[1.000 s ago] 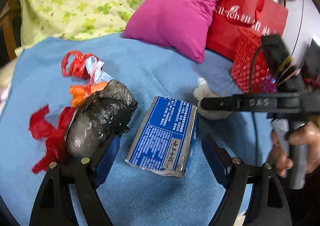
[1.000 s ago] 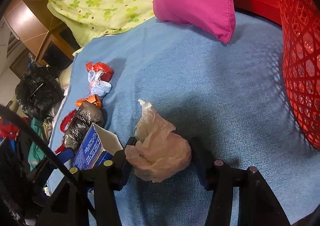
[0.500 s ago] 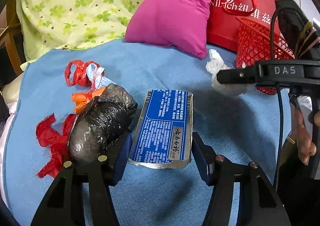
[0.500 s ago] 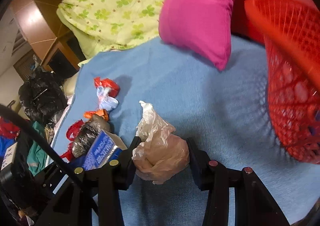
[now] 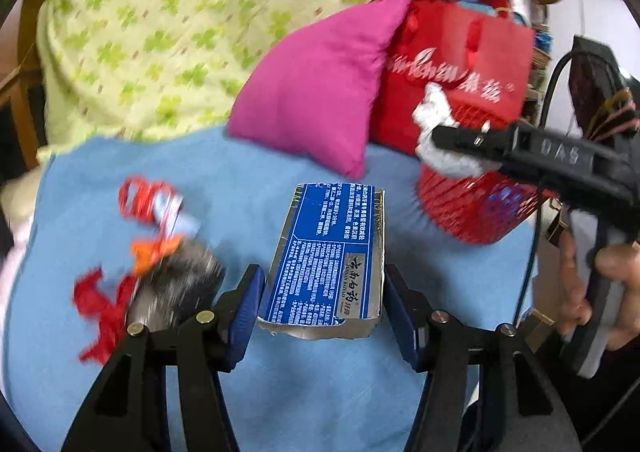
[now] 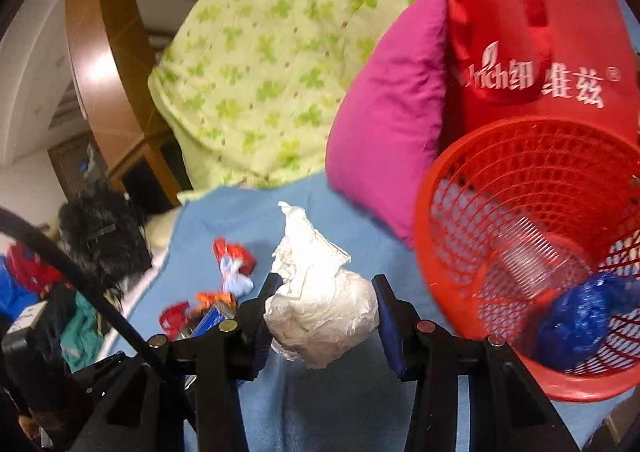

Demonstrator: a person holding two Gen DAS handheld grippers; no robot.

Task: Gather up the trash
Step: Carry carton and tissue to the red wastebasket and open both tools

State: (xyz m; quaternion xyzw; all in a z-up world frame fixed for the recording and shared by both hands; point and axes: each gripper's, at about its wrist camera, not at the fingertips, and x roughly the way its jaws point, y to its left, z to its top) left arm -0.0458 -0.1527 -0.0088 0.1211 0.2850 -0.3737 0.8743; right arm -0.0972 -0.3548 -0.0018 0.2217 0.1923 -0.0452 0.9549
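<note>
Between the fingers (image 5: pixel 250 304) of the left gripper (image 5: pixel 320 306) sits the blue box (image 5: pixel 328 256), pinched by its 2 long sides so that the flattened carton cannot slip; its far end points toward the bed's head end. Left gripper jaws have just been closing, with the box between them. The right gripper (image 6: pixel 322 310) pinches a crumpled white bag (image 6: pixel 320 304), held clear of the blue bed sheet (image 6: pixel 340 404) and just beside the red basket (image 6: pixel 448 252), whose open mouth faces the gripper for the drop. The basket stands by the pink pillow (image 6: pixel 384 127) and already holds 1 blue bag (image 6: pixel 584 320). Judgement: both items are lifted for transfer to the basket, bag first. Remaining on the sheet, near its left edge: a black bag (image 5: pixel 176 292) and red scraps (image 5: pixel 100 308).
</note>
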